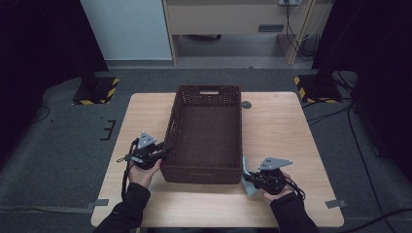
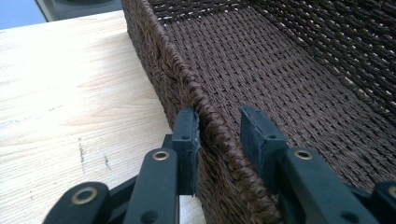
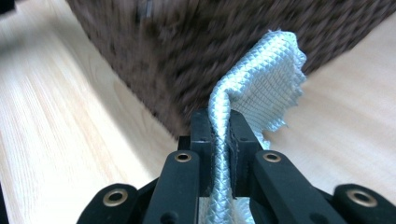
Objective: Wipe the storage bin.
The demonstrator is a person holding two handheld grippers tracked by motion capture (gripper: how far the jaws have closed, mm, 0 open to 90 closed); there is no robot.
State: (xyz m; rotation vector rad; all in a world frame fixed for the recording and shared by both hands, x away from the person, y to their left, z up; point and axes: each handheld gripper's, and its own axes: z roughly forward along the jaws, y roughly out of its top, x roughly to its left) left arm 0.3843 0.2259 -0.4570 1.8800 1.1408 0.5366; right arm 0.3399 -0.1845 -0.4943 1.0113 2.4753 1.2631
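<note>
A dark brown wicker basket (image 1: 208, 90) stands empty in the middle of the wooden table (image 1: 277, 126). My left gripper (image 1: 163, 151) is at the basket's left wall near the front corner. In the left gripper view its jaws (image 2: 219, 126) straddle the woven rim (image 2: 159, 51): the left one presses the outside, the right one stands off inside. My right gripper (image 1: 250, 180) sits by the basket's front right corner, shut on a pale blue textured cloth (image 1: 246, 172). The cloth (image 3: 266, 88) rises from between the jaws (image 3: 219, 121) and flops toward the basket wall (image 3: 187, 46).
A small round grey grommet (image 1: 246, 104) is set in the tabletop right of the basket's far end. Bare wood lies left and right of the basket. Grey carpet, stand bases with yellow-black tape (image 1: 97, 90) and cables surround the table.
</note>
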